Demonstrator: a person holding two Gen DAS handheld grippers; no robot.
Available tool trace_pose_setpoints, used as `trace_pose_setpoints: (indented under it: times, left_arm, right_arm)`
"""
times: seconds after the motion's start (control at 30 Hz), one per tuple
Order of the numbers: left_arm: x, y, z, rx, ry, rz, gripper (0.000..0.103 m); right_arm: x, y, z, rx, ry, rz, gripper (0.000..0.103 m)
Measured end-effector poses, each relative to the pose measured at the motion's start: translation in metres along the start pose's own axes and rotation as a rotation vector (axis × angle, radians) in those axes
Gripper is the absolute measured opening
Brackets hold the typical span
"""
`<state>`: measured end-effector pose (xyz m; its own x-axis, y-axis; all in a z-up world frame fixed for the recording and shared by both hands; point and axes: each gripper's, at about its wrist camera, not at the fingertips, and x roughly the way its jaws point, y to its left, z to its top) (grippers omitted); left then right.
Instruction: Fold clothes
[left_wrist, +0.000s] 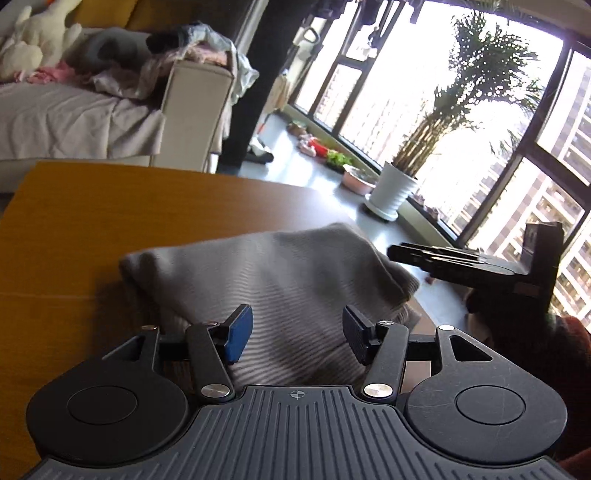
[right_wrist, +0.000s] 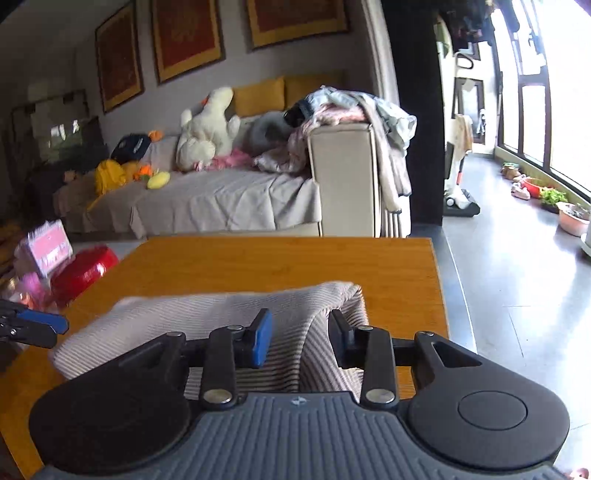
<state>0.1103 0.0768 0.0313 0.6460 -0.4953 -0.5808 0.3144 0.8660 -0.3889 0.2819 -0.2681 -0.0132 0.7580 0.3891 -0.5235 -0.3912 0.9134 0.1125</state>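
A grey ribbed garment (left_wrist: 266, 280) lies folded into a thick bundle on the wooden table (left_wrist: 74, 229). My left gripper (left_wrist: 297, 334) hovers open just above its near edge, nothing between the blue pads. In the left wrist view the right gripper (left_wrist: 454, 258) comes in from the right, level with the bundle's far corner. The right wrist view shows the same garment (right_wrist: 207, 314) lying across the table (right_wrist: 280, 258), with my right gripper (right_wrist: 300, 339) open over its right end. The left gripper's fingertips (right_wrist: 40, 321) show at that view's left edge.
A sofa (right_wrist: 221, 195) with soft toys and a heap of clothes (right_wrist: 347, 107) on its armrest stands beyond the table. A red tub (right_wrist: 85, 273) sits left of the table. A potted plant (left_wrist: 391, 192) and bowls line the window sill. A vacuum cleaner (right_wrist: 458, 192) stands on the floor.
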Motion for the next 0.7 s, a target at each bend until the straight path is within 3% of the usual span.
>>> trace_pose_setpoints:
  times: [0.1, 0.23, 0.43, 0.6, 0.7]
  left_arm:
    - [0.034, 0.011, -0.015, -0.054, 0.098, 0.033, 0.057]
    - [0.043, 0.031, -0.011, -0.067, 0.082, 0.023, 0.054]
    - [0.070, 0.057, 0.029, -0.008, 0.035, 0.149, 0.054]
    - [0.082, 0.063, 0.058, -0.016, 0.022, 0.210, 0.061]
    - [0.060, 0.047, 0.055, -0.004, -0.008, 0.196, 0.074]
  right_arm:
    - [0.029, 0.005, -0.021, -0.063, 0.070, -0.057, 0.033]
    - [0.020, 0.011, -0.034, -0.043, 0.092, -0.070, 0.034]
    - [-0.020, 0.048, -0.060, -0.013, 0.123, 0.057, 0.041]
    - [-0.039, 0.087, -0.061, -0.069, 0.150, 0.215, 0.043]
    - [-0.024, 0.072, -0.056, -0.076, 0.150, 0.143, 0.051]
